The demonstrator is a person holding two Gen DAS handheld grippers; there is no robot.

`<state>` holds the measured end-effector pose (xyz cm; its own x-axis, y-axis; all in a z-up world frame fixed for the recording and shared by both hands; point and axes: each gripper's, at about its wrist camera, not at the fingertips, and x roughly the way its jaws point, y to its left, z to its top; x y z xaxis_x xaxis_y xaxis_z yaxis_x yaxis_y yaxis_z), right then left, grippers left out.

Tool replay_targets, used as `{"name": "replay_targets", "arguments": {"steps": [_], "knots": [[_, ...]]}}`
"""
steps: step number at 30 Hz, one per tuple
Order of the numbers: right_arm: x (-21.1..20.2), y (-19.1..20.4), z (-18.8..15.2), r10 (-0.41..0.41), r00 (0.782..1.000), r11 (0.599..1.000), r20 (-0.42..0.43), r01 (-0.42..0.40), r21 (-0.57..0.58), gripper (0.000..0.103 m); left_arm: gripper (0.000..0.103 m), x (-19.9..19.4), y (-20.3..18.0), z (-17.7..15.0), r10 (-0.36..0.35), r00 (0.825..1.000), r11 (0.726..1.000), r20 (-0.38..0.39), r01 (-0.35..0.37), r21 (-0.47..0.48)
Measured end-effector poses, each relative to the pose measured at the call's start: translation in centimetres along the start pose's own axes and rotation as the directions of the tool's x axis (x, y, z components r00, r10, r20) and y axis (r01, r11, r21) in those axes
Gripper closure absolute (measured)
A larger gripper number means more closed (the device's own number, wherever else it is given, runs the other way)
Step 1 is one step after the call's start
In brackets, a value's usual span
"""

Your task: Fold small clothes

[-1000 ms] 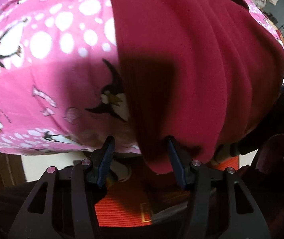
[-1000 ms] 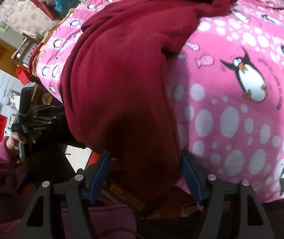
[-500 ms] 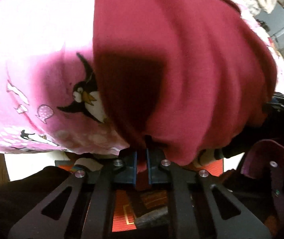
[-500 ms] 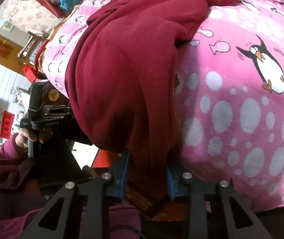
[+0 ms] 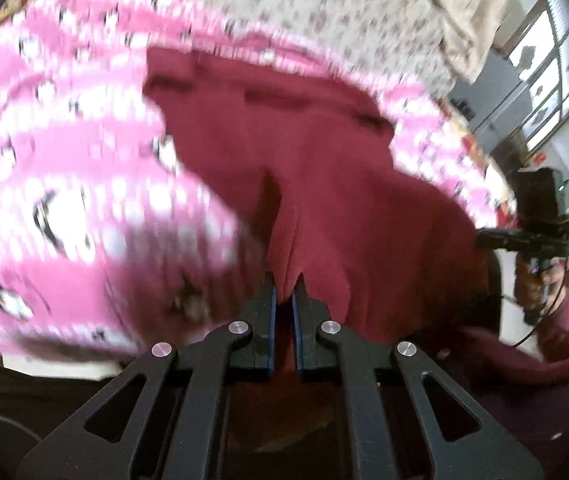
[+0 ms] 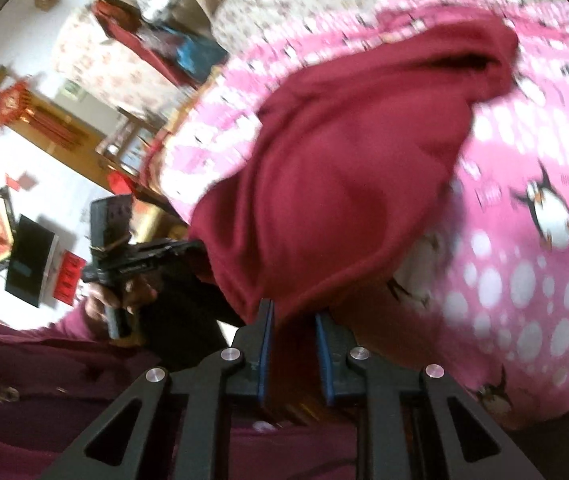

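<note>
While angled down, both claws pinch maroon garment [image 5: 324, 184] hem; right closing.

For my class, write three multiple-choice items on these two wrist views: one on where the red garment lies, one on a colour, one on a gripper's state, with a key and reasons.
1. Where does the far part of the garment lie?
A. On a wooden floor
B. On the penguin blanket
C. In a basket

2. What colour is the garment?
A. Dark red
B. Navy
C. Yellow

3. What is the left gripper's state?
A. Wide open over the blanket
B. Shut on nothing
C. Shut on the garment's edge

Key:
1 B: the garment spreads over the pink penguin blanket.
2 A: it shows dark red in both views.
3 C: the left gripper has red cloth pinched between its blue pads; the right gripper is closing on another part of the edge.
</note>
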<state>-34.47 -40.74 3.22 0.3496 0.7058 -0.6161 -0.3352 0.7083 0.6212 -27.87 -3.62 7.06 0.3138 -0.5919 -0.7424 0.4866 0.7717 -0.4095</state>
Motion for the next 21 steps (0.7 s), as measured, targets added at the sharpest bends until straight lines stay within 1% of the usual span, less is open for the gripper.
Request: {"name": "replay_targets", "arguments": {"steps": [3, 6, 7, 9, 10, 11, 12, 14, 15, 16, 17, 18, 20, 21], "knots": [[-1.8, 0.9, 1.5, 0.061, 0.995, 0.998, 0.073, -0.061, -0.007, 0.083, 0.098, -1.8, -0.3, 2.6, -0.023, 0.997, 1.0, 0.08, 0.024, -0.016], [-4.5, 1.0, 3.7, 0.113, 0.976, 0.993, 0.189, -0.115, -0.004, 0.083, 0.098, -2.8, 0.1, 5.3, -0.047, 0.987, 0.997, 0.153, 0.054, -0.048], [-5.4, 0.9, 4.2, 0.12, 0.968, 0.993, 0.222, -0.122, -0.006, 0.083, 0.098, -3.2, 0.3, 6.1, -0.041, 0.984, 0.997, 0.173, 0.052, -0.056], [-6.8, 0.8, 5.7, 0.098, 0.95, 0.995, 0.298, -0.1, -0.01, 0.084, 0.098, -3.1, 0.7, 8.0, -0.034, 0.977, 0.996, 0.21, 0.052, -0.077], [-7.5, 0.3, 6.3, 0.087, 0.944, 0.996, 0.318, -0.09, -0.006, 0.083, 0.098, -3.1, 0.6, 8.8, -0.024, 0.975, 0.996, 0.221, 0.043, -0.082], [-7.8, 0.0, 6.9, 0.071, 0.944, 0.997, 0.323, -0.074, -0.002, 0.083, 0.098, -3.1, 0.7, 9.4, -0.02, 0.973, 0.996, 0.231, 0.041, -0.084], [-7.5, 0.0, 7.3, 0.028, 0.954, 1.0, 0.299, -0.026, -0.009, 0.083, 0.098, -3.5, 0.4, 9.8, -0.027, 0.971, 0.996, 0.236, 0.047, -0.081], [-6.3, 0.2, 7.2, -0.032, 0.981, 0.999, 0.19, 0.036, -0.016, 0.082, 0.098, -3.3, 0.0, 10.4, -0.032, 0.97, 0.997, 0.239, 0.049, -0.063], [-5.4, 0.2, 6.8, -0.047, 0.99, 0.999, 0.13, 0.05, -0.014, 0.07, 0.098, -3.5, 0.1, 10.4, -0.032, 0.971, 0.997, 0.238, 0.047, -0.059], [-4.5, 0.0, 5.9, -0.068, 0.995, 0.998, 0.068, 0.069, -0.01, 0.055, 0.098, -3.1, 0.1, 10.3, -0.034, 0.971, 0.997, 0.235, 0.049, -0.061], [-3.4, -0.3, 4.8, -0.094, 0.996, 0.996, 0.011, 0.094, -0.005, 0.028, 0.098, -2.9, 0.4, 10.2, -0.038, 0.973, 0.996, 0.229, 0.056, -0.071], [-2.7, -0.7, 3.8, -0.099, 0.995, 0.995, -0.03, 0.099, 0.0, 0.022, 0.098, -2.8, 0.4, 10.1, -0.037, 0.974, 0.995, 0.224, 0.055, -0.078], [-0.5, -2.5, 0.9, -0.091, 0.986, 0.994, -0.139, 0.097, 0.04, 0.023, 0.098, -2.4, 0.8, 9.9, -0.031, 0.976, 0.994, 0.215, 0.052, -0.094], [1.2, -3.7, -0.7, -0.079, 0.975, 0.99, -0.206, 0.101, 0.098, 0.023, 0.098, -2.4, 0.8, 9.8, -0.026, 0.976, 0.994, 0.214, 0.048, -0.098]]}}
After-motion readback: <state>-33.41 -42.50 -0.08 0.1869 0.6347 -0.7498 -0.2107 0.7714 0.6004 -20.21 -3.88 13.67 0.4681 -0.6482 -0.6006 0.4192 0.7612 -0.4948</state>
